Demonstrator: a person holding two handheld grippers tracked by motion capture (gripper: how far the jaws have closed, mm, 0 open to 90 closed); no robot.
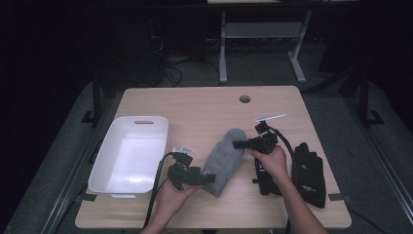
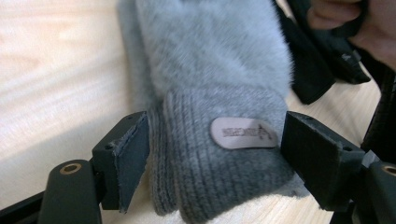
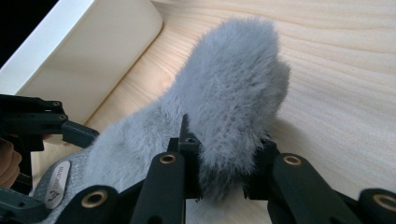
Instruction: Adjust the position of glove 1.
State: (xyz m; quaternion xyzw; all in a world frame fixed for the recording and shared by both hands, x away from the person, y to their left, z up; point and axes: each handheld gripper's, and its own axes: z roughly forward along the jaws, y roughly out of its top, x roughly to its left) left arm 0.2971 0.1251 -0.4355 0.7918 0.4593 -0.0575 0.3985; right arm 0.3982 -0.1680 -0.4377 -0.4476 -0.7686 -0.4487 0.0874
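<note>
A grey mitten is lying flat on the desk, stretching diagonally across the lower middle of the high view. Its fluffy, rounded tip is pointing toward the upper right of that frame, while its ribbed knit cuff is pointing toward the lower left. A small oval label is sitting on the cuff, facing up.

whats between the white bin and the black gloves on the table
The grey mitten lies between the white bin and the black gloves, with both tools on it; the high view shows this.
</note>
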